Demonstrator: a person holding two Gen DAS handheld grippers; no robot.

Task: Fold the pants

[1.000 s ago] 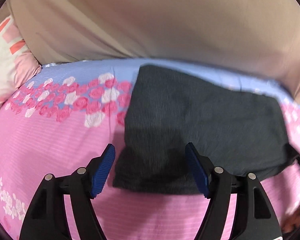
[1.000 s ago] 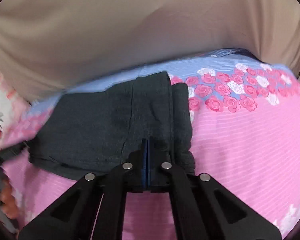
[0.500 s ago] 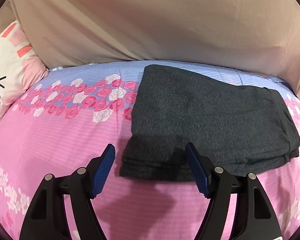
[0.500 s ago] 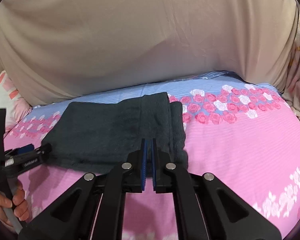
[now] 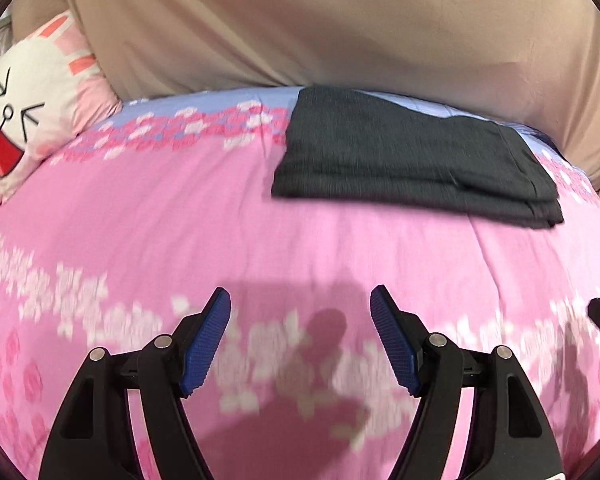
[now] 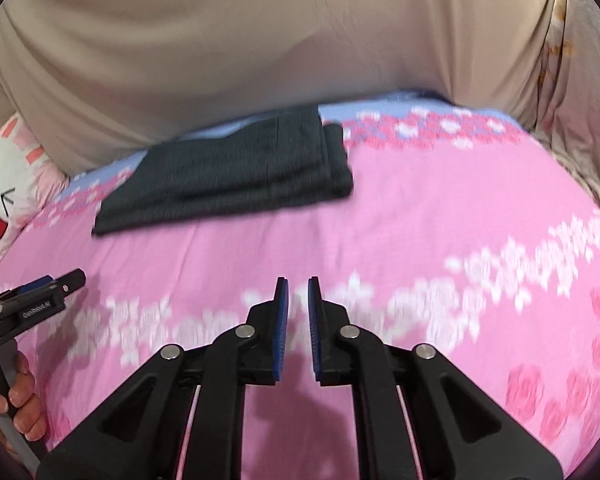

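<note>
Hovering grippers, folded pants beyond

Hovering over the pink floral bedspread [image 5: 228, 216], the left gripper [image 5: 300, 304] has its blue pads spread wide with nothing between them. The right gripper [image 6: 298, 292] shows a narrow gap between its pads, which are opening, and only bedspread shows through that gap. Neither touches cloth. Farther off, near the bed's far edge, the dark grey pants [image 5: 412, 156] lie folded into a flat rectangle, well apart from both grippers. A hand [image 6: 20, 404] grips the left tool's handle at the right view's lower left. A cartoon rabbit pillow [image 5: 32, 96] sits far left, against a beige draped sheet [image 5: 300, 24].
</note>
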